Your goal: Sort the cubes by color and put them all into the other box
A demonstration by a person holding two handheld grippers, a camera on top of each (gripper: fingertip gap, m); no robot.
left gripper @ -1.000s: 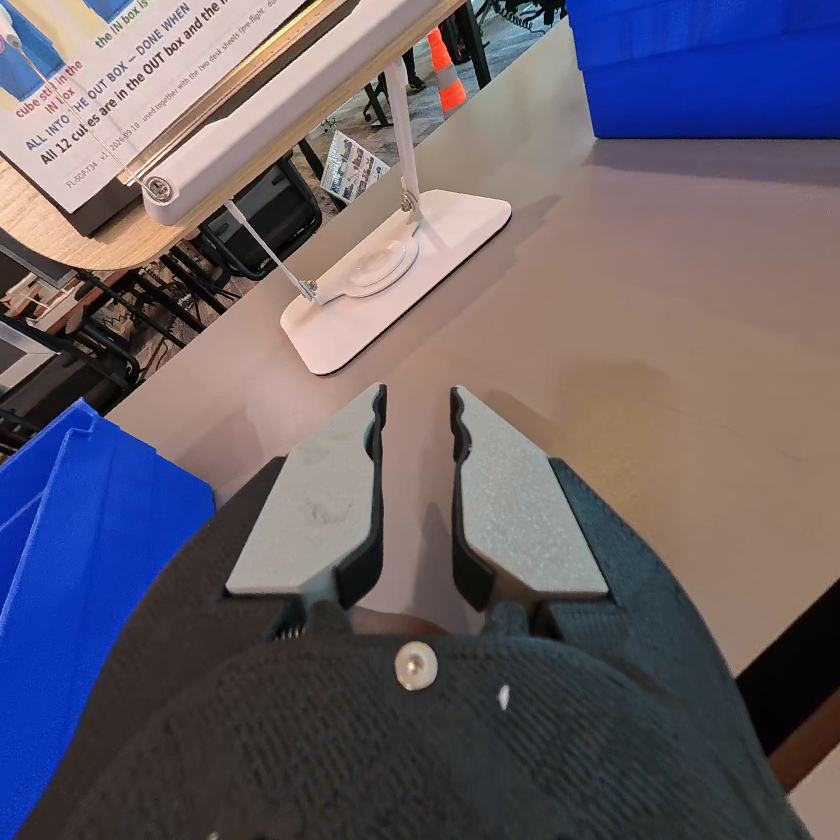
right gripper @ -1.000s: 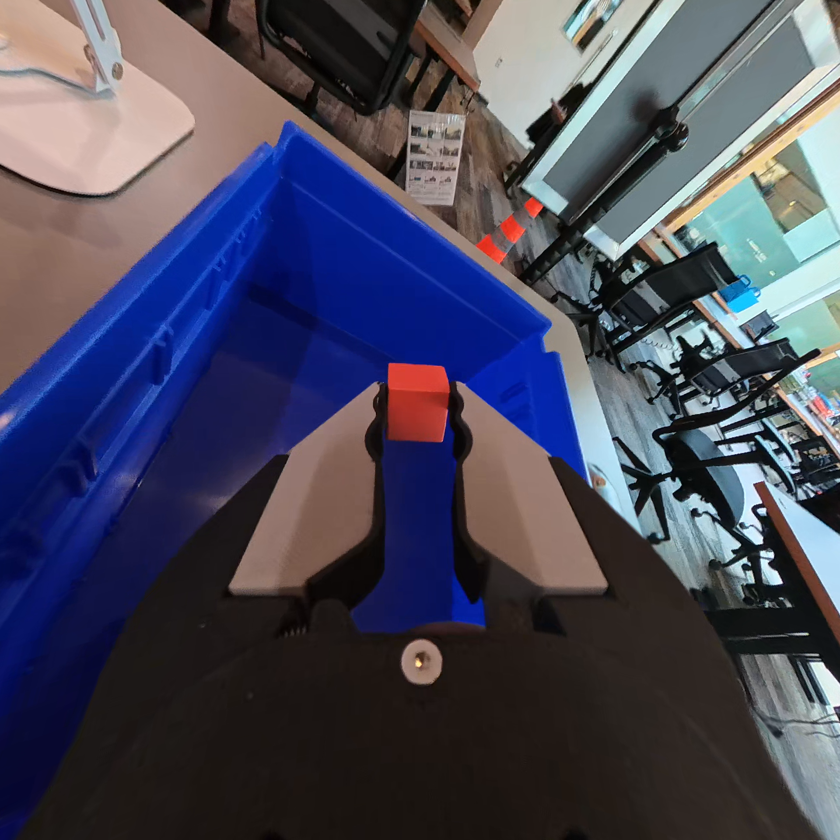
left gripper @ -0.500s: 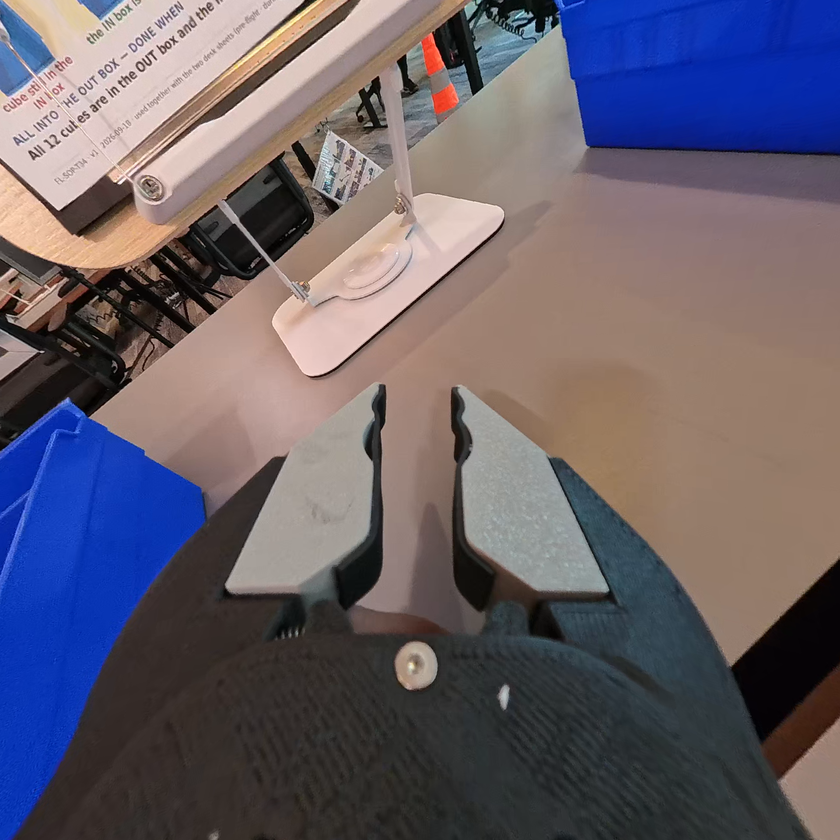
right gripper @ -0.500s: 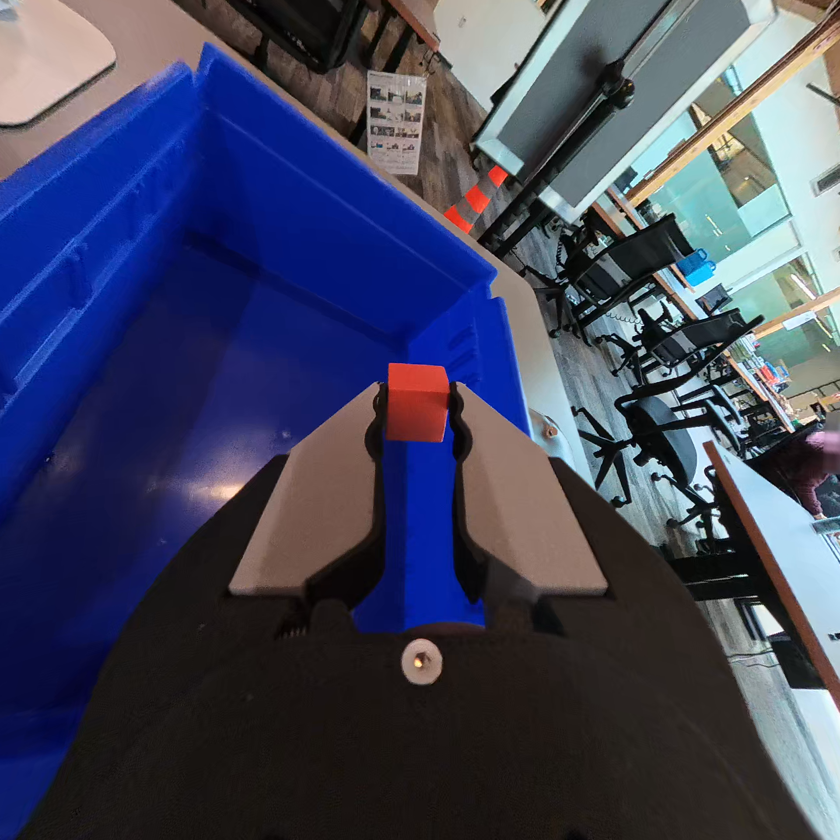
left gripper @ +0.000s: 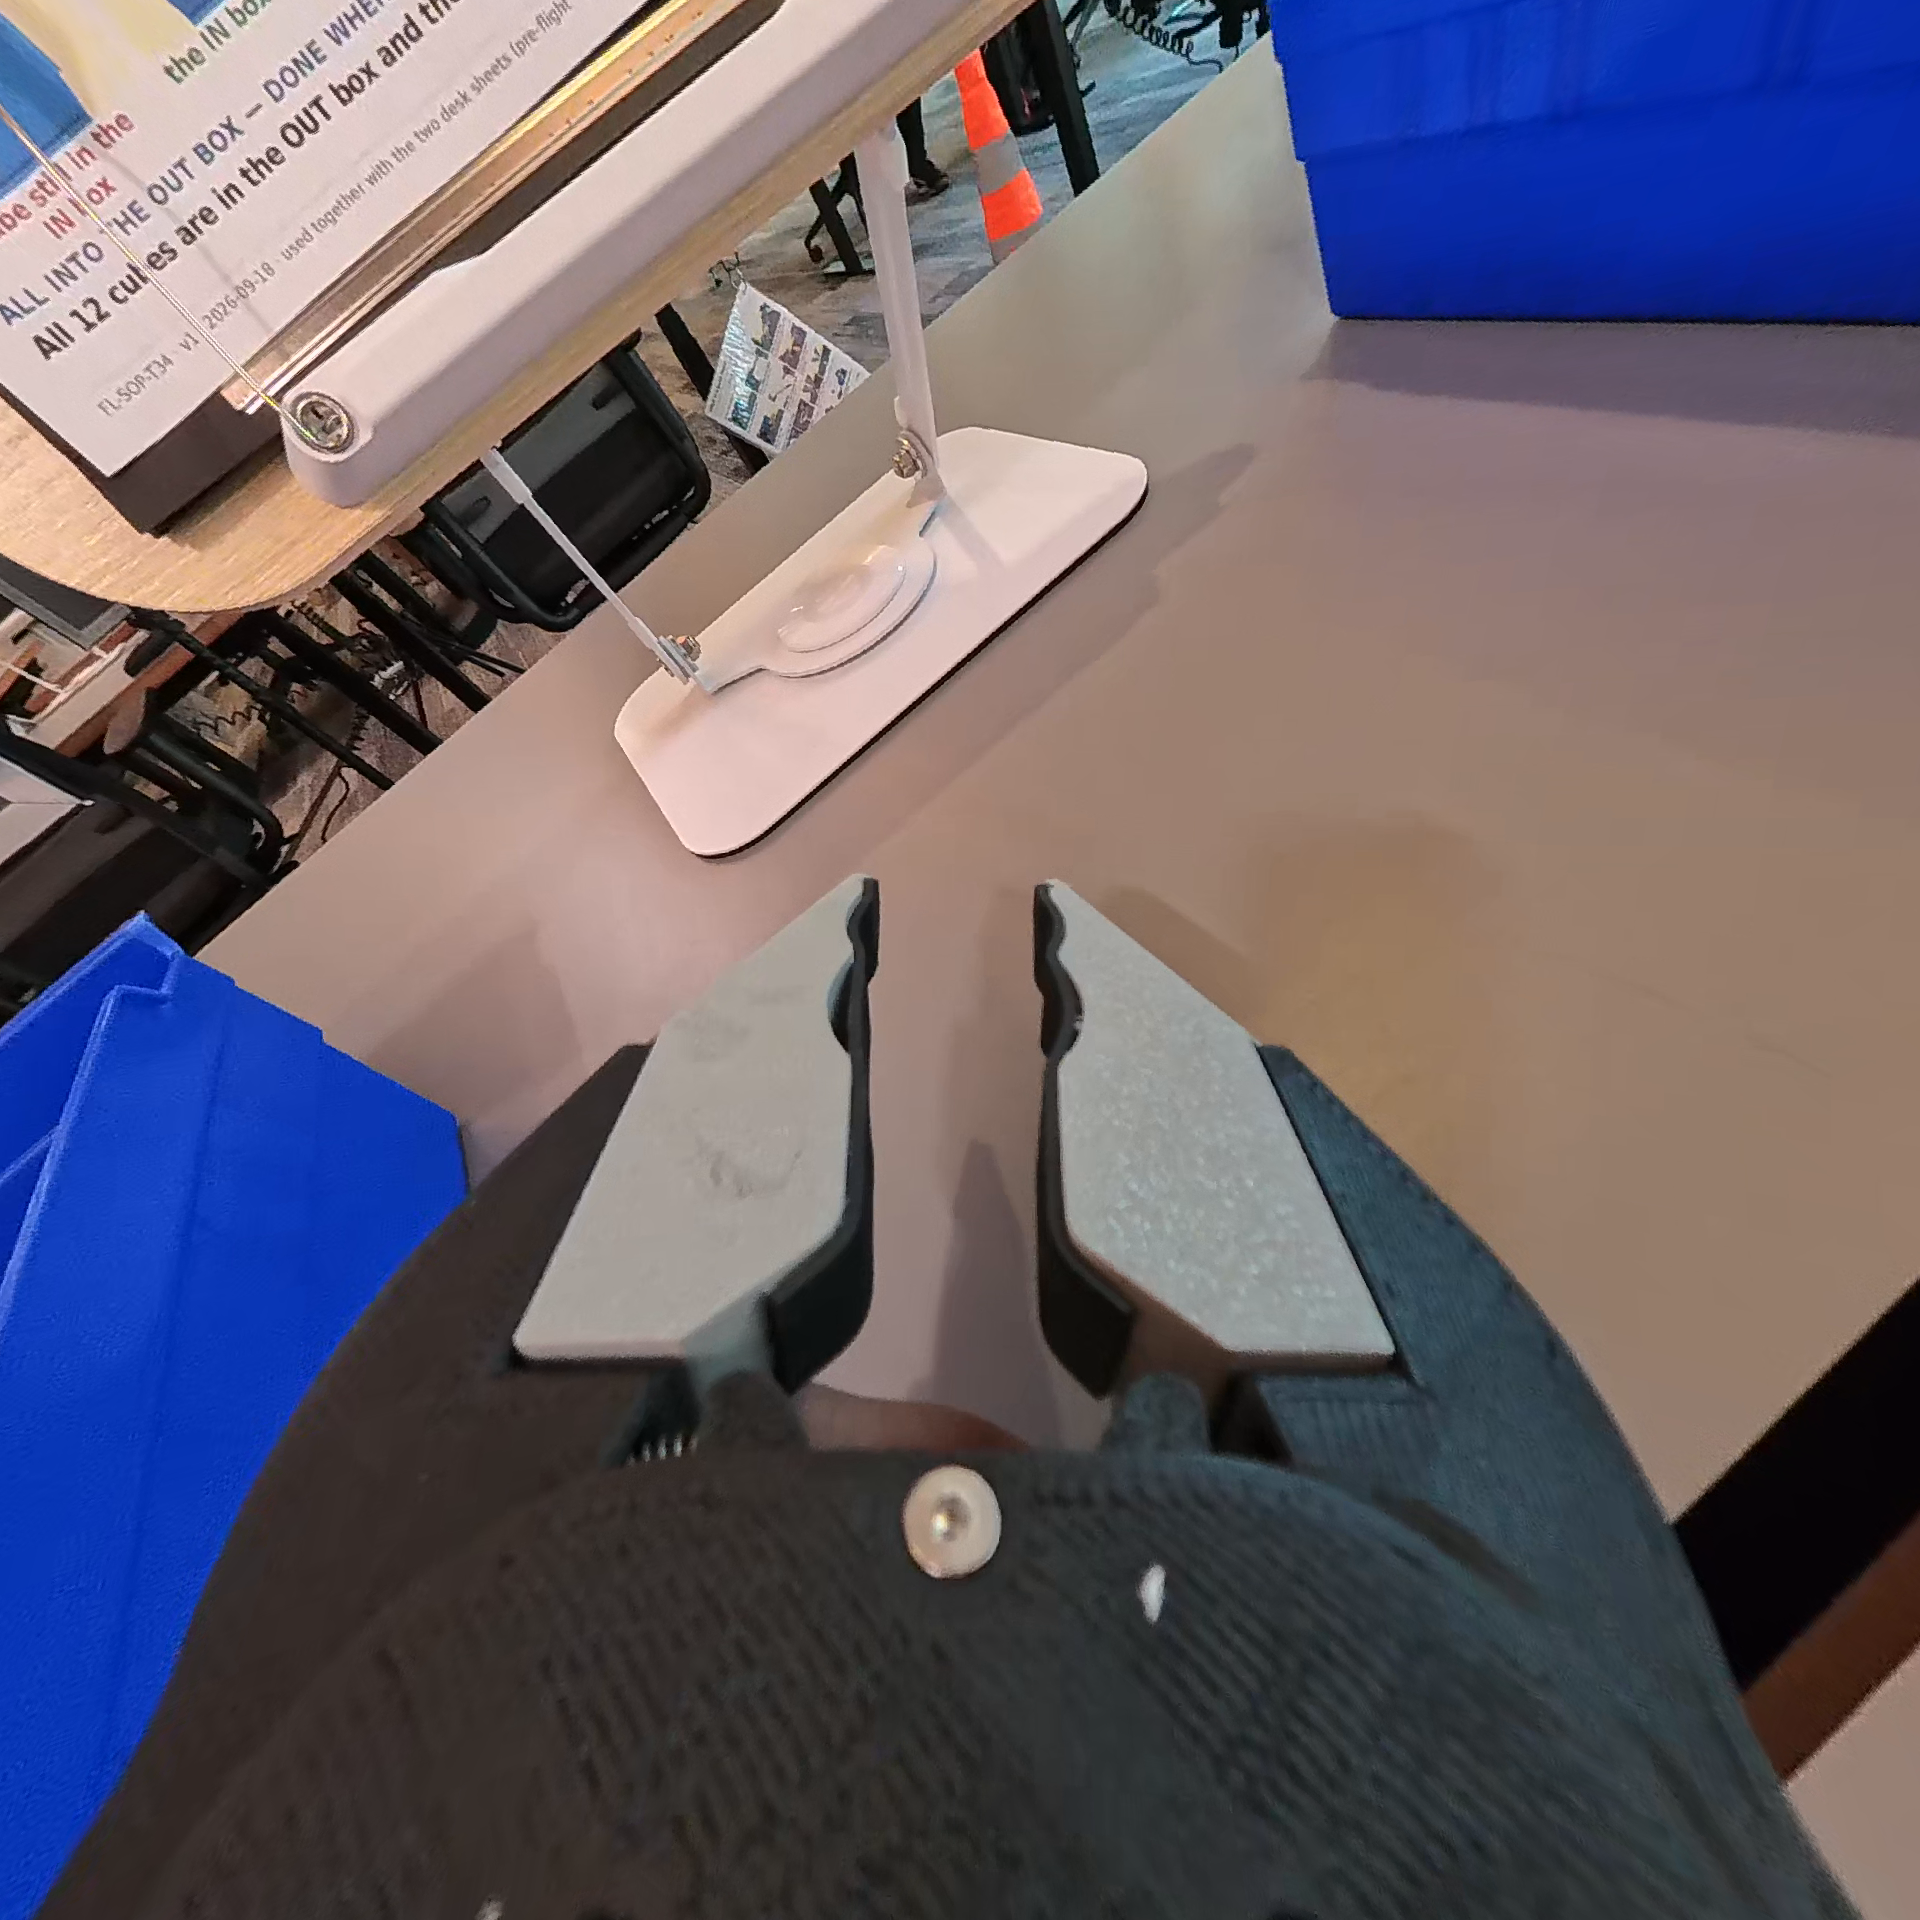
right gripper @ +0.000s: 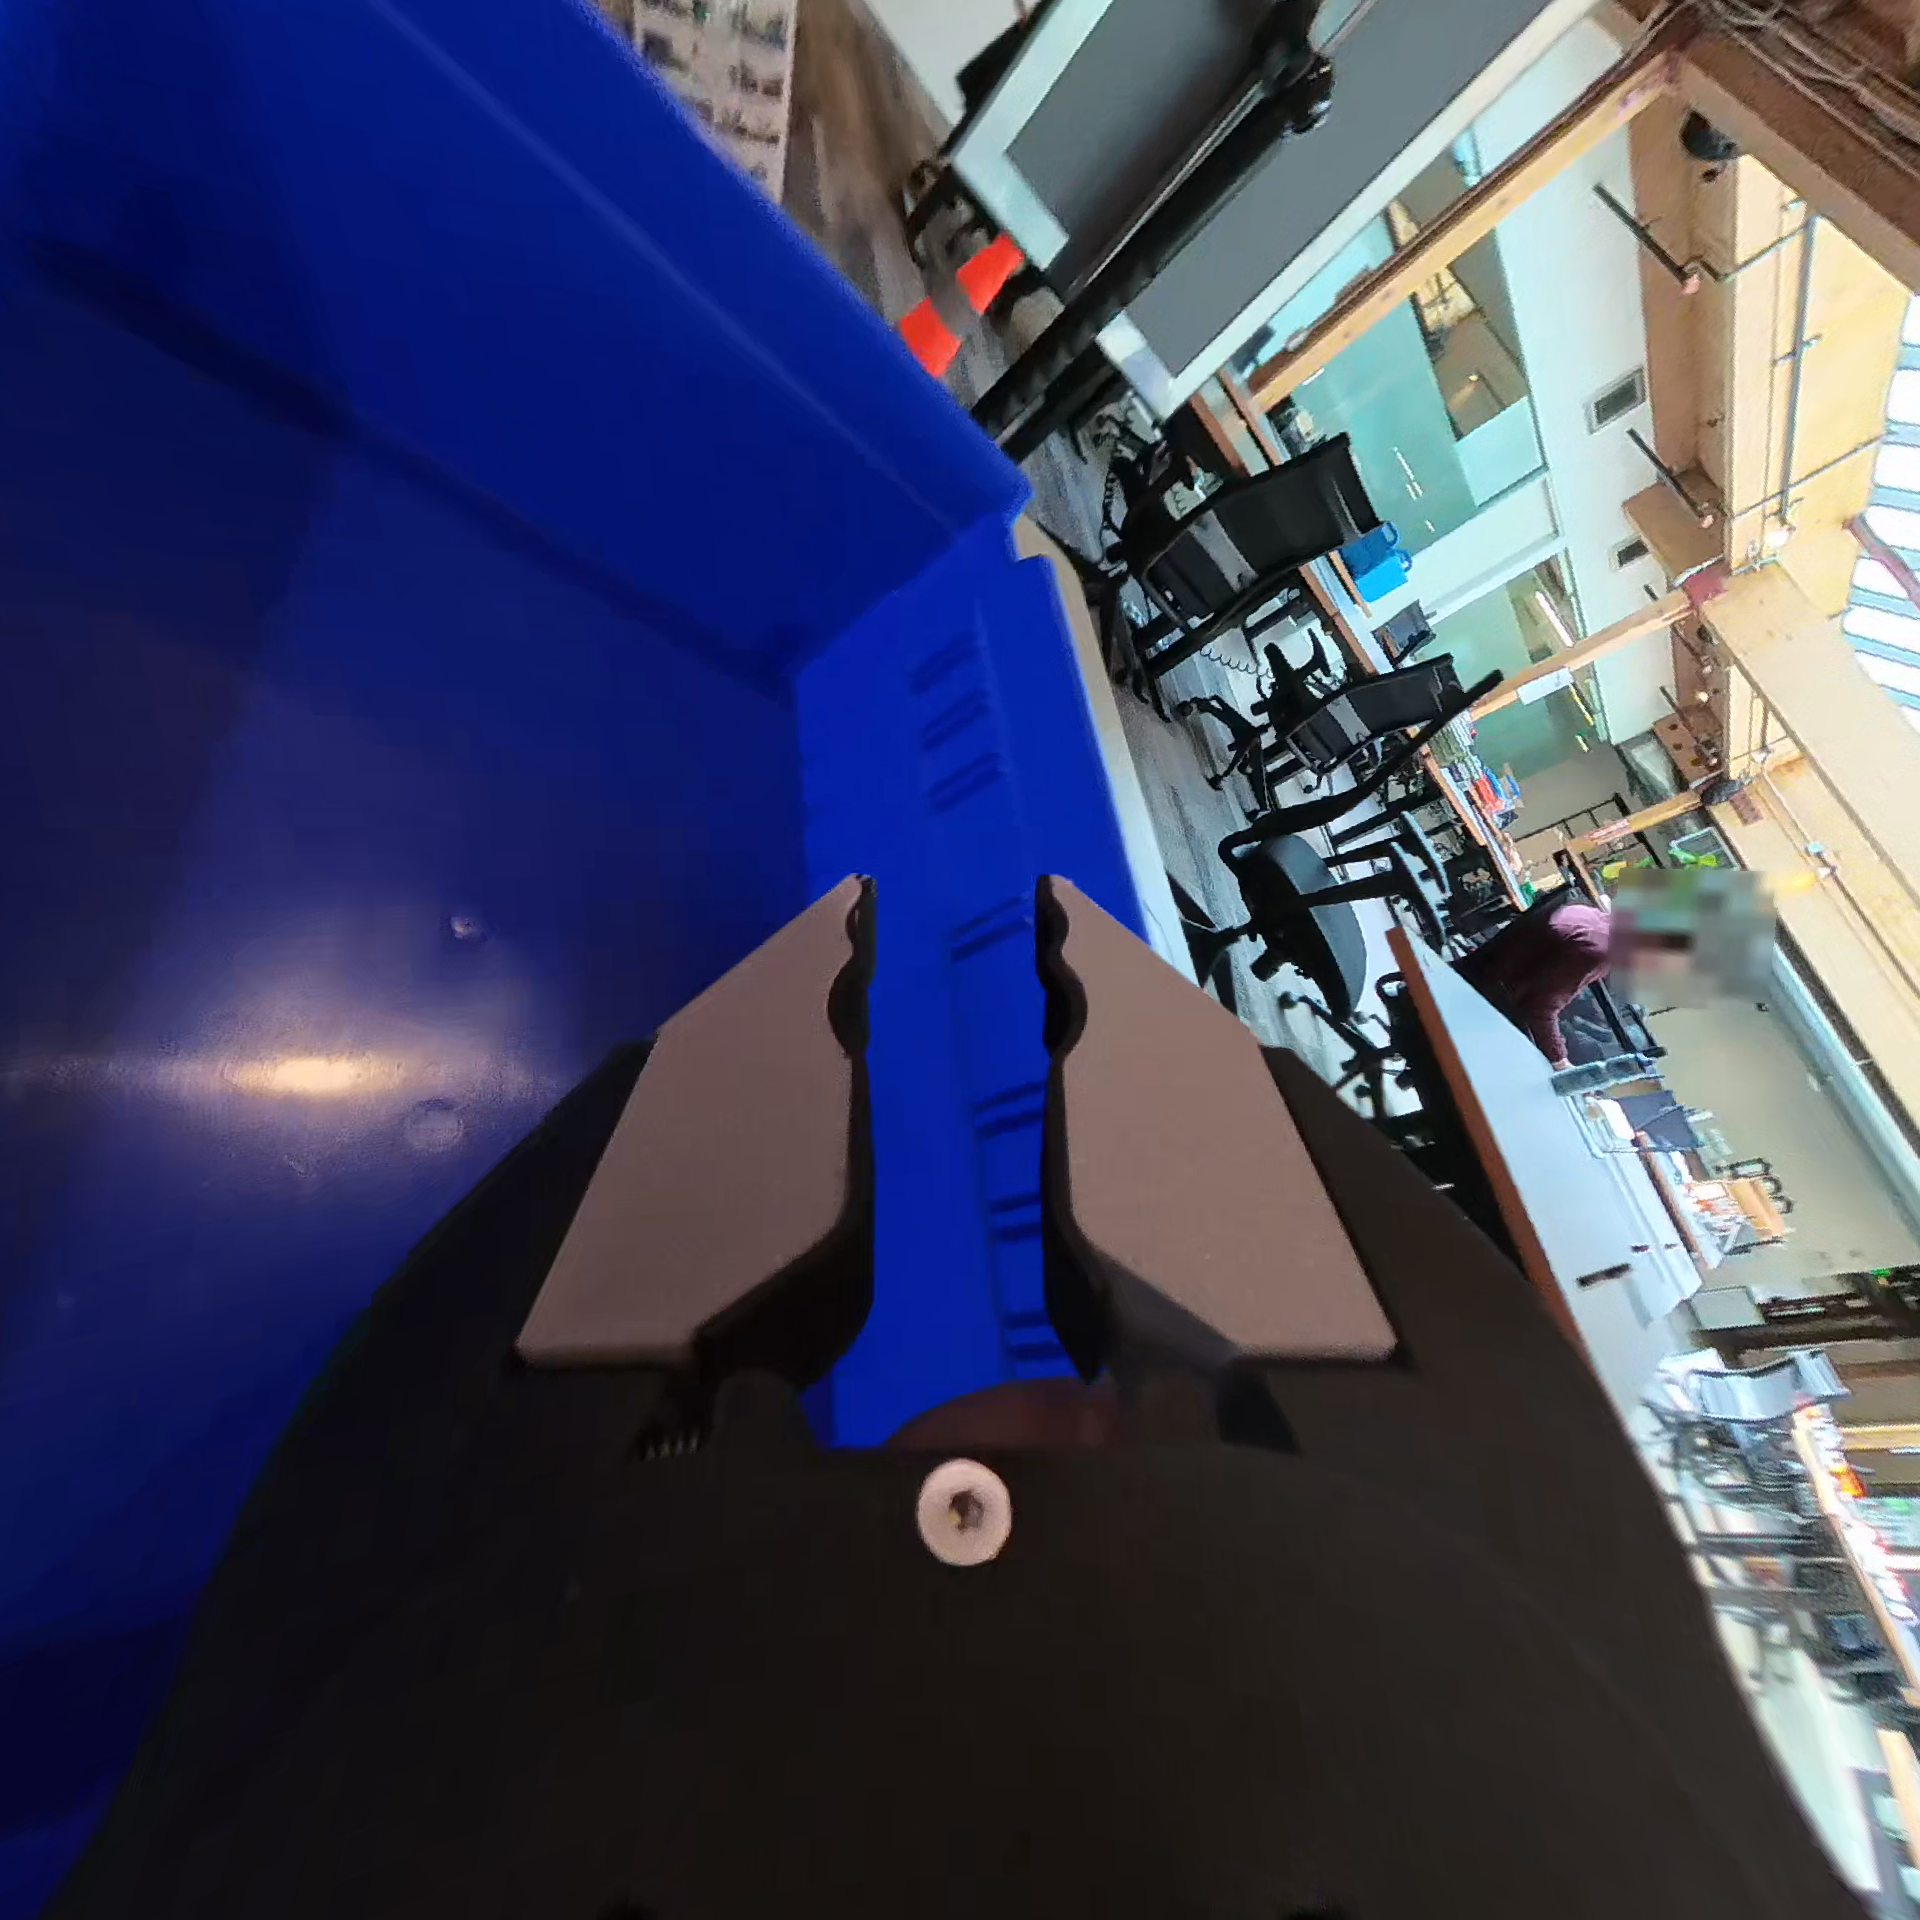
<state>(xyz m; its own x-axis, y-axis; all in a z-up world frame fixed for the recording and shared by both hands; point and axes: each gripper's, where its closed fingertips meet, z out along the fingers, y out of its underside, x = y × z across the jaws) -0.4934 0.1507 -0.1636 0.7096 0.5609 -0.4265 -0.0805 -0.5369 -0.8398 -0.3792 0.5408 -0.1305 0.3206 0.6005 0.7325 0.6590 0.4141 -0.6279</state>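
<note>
My right gripper [right gripper: 954,914] hangs over the inside of a blue box [right gripper: 582,582], near its far right corner. Its jaws stand a little apart with nothing between them. No cube shows in the right wrist view; the box floor that I see is bare, and the gripper body hides much of it. My left gripper [left gripper: 954,914] is open and empty, low over the grey table [left gripper: 1455,727]. A second blue box [left gripper: 208,1195] is at its left. The first box shows in the left wrist view [left gripper: 1610,156] at the far right.
A white stand [left gripper: 883,644] holding a printed instruction sheet [left gripper: 260,156] sits on the table ahead of my left gripper. The table's near edge [left gripper: 1766,1507] runs at the lower right. Beyond the table are office chairs [right gripper: 1309,914], an orange cone [left gripper: 997,177] and a person [right gripper: 1548,956].
The red cube that my right gripper held is no longer between its fingers and is out of view. The right gripper moved further over the box toward its right wall. The left gripper barely shifted.
</note>
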